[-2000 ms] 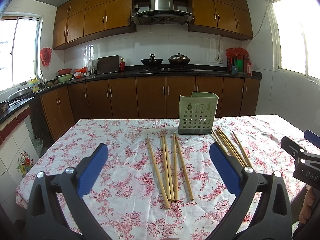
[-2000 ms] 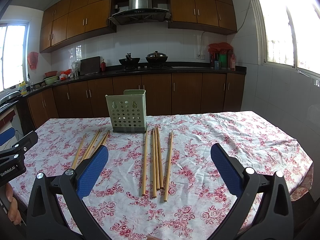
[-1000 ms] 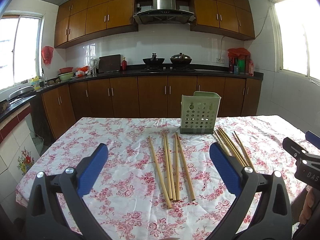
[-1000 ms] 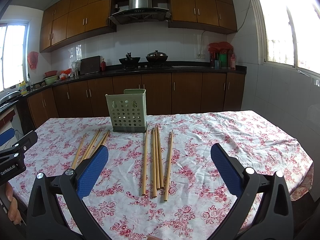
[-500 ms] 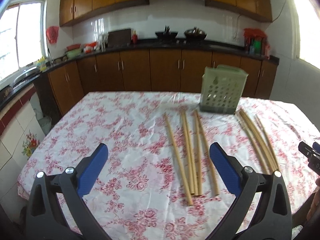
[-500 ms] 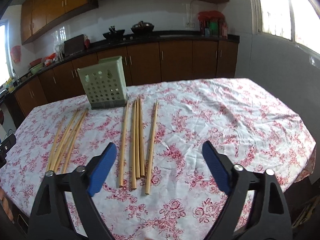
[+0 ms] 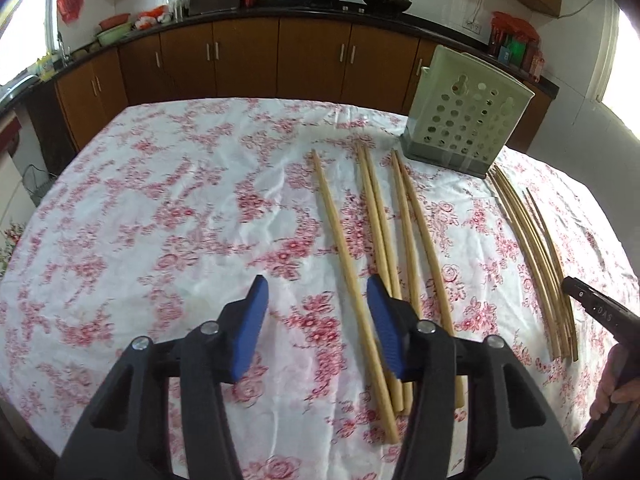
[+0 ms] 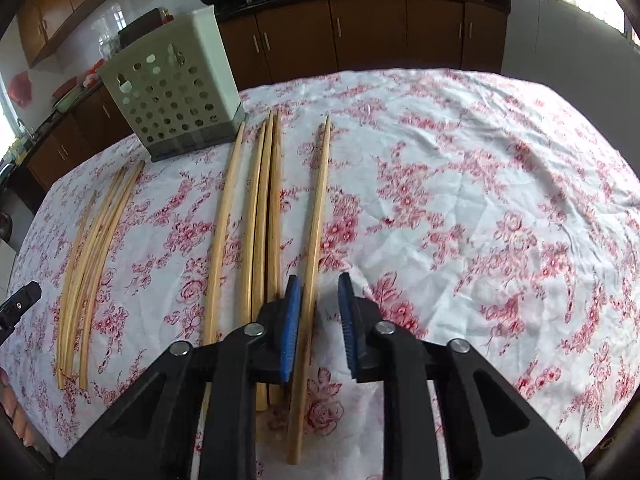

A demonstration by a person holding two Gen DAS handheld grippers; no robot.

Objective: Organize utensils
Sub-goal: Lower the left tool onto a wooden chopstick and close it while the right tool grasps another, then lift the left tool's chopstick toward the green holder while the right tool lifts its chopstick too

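Two sets of long bamboo chopsticks lie on the floral tablecloth in front of a pale green perforated utensil holder [image 7: 466,114]. My left gripper [image 7: 318,328] is open low over the table, and the leftmost chopstick [image 7: 348,272] of its set runs between its blue pads. My right gripper [image 8: 318,320] is open but narrowed, and the rightmost chopstick [image 8: 316,220] of its set lies between the pads near the left one. The holder shows at the upper left in the right wrist view [image 8: 172,88].
A bundle of thinner sticks [image 7: 536,260] lies right of the left gripper, also in the right wrist view [image 8: 94,248]. The other gripper's tip shows at each frame's edge [image 7: 596,308]. Kitchen cabinets [image 7: 248,56] stand behind the table.
Both grippers have dropped and tilted down toward the chopsticks. Both jaws have narrowed, the right one more, each now straddling one chopstick.
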